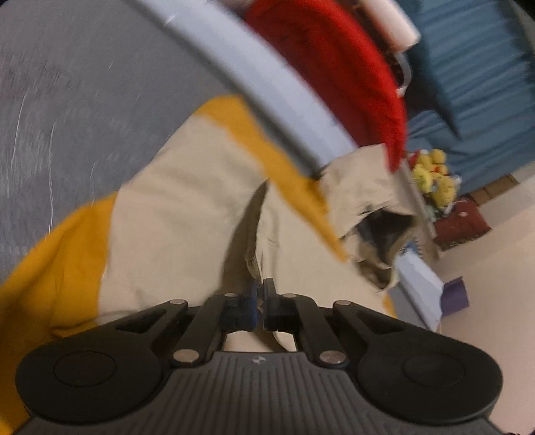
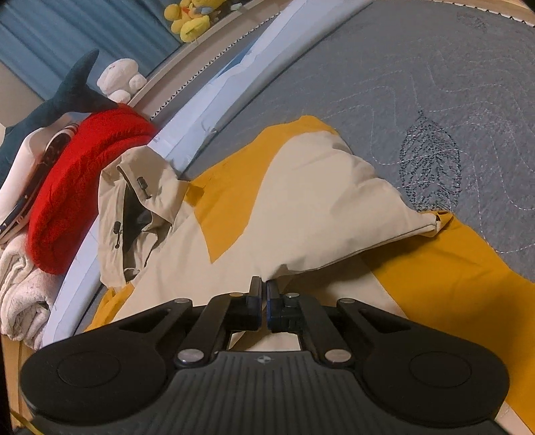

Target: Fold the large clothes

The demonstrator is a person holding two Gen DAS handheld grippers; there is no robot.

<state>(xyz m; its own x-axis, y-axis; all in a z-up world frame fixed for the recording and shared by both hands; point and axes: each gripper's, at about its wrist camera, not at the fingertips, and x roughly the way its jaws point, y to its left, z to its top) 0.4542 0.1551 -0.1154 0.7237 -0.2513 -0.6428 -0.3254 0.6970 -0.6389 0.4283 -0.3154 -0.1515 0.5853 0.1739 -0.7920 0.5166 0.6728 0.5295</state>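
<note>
A beige and mustard-yellow jacket (image 1: 187, 207) (image 2: 301, 200) lies spread on a grey quilted bed cover (image 1: 83, 83) (image 2: 401, 83). Its beige collar with a dark lining (image 1: 378, 214) (image 2: 133, 207) lies at the bed's edge. In the left wrist view my left gripper (image 1: 260, 294) is shut, and a raised crease of beige cloth runs into its fingertips. In the right wrist view my right gripper (image 2: 264, 291) is shut on the lower edge of a folded-over beige sleeve (image 2: 334, 207). Neither gripper shows in the other's view.
A pale blue bed rim (image 1: 267, 87) (image 2: 207, 103) borders the cover. Beyond it lie a red knitted garment (image 1: 334, 67) (image 2: 83, 180), a white towel (image 2: 20, 284), a plush shark (image 2: 67, 97) and yellow plush toys (image 1: 431, 177) (image 2: 190, 20). A blue curtain (image 1: 474, 83) hangs behind.
</note>
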